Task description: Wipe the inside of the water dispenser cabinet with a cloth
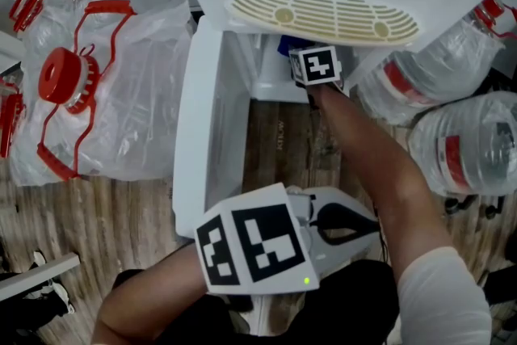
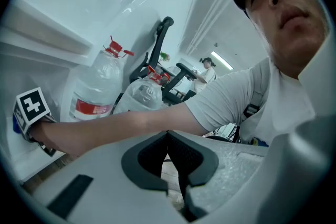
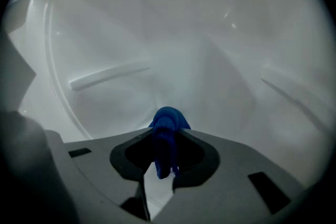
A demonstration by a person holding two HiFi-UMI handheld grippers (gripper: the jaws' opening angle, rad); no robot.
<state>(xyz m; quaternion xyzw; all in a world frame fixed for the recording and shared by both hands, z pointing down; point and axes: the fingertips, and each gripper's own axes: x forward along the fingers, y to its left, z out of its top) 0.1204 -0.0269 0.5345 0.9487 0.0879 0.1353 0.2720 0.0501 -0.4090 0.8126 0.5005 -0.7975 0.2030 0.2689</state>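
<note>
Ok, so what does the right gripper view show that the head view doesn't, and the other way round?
Only the right gripper view: the right gripper shut on the blue cloth, close to the white inner wall of the cabinet. Only the head view: the left gripper outside the cabinet, bottles, the grille, the open door, the floor. Both: the cabinet's inside and some blue of the cloth.
</note>
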